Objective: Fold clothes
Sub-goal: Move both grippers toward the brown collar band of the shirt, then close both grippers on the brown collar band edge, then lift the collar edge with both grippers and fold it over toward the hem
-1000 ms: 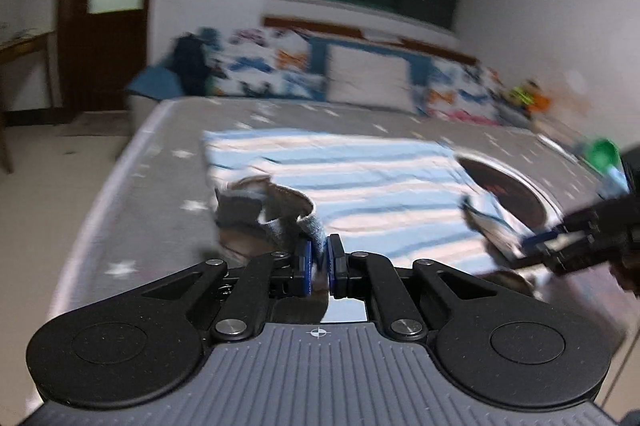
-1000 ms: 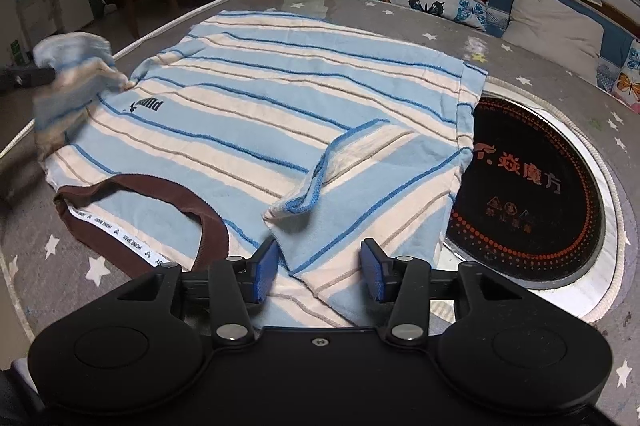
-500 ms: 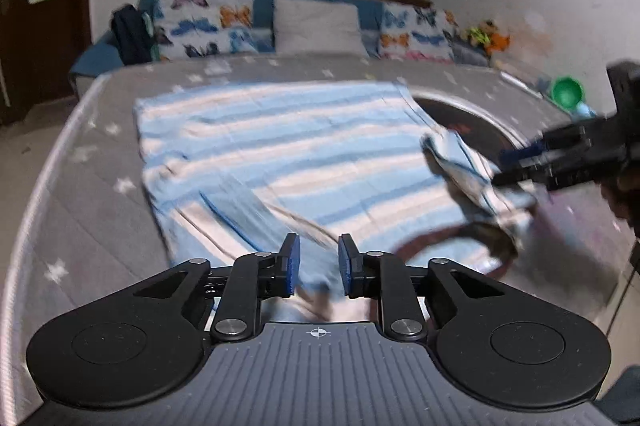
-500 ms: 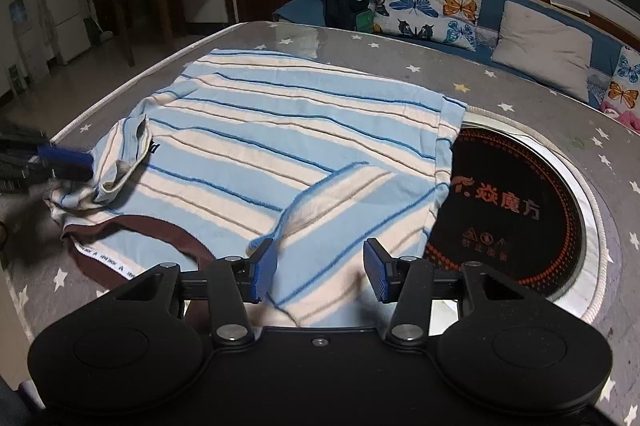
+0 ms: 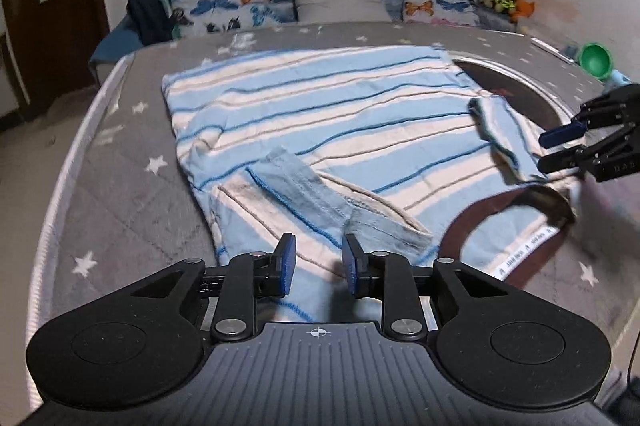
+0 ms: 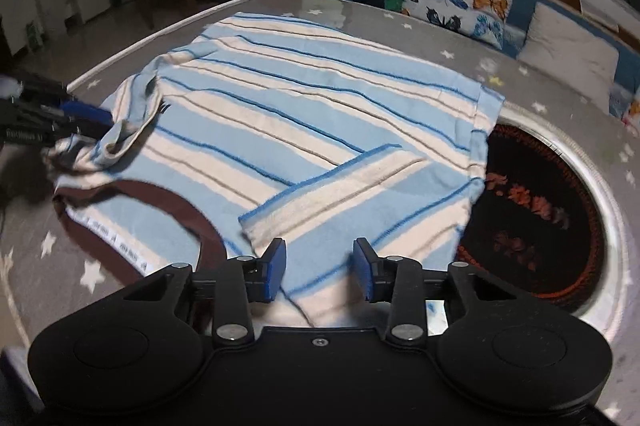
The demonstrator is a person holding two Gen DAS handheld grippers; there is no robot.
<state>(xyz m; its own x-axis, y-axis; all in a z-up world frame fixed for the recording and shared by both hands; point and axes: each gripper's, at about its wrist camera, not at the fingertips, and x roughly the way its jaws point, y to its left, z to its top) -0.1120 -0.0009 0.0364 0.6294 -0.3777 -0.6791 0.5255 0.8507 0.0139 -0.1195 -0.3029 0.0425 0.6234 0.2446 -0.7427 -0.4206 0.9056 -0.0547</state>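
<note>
Striped shirt lies flat just ahead of both empty, parted grippers: left gripper, right gripper. Folded-in sleeves likely slip open if grabbed carelessly.

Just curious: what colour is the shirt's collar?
Dark brown collar, seen best from the right wrist view.

Left claw agape; right claw agape.

left gripper jaws apart | striped shirt flat | sleeves folded inward
</note>
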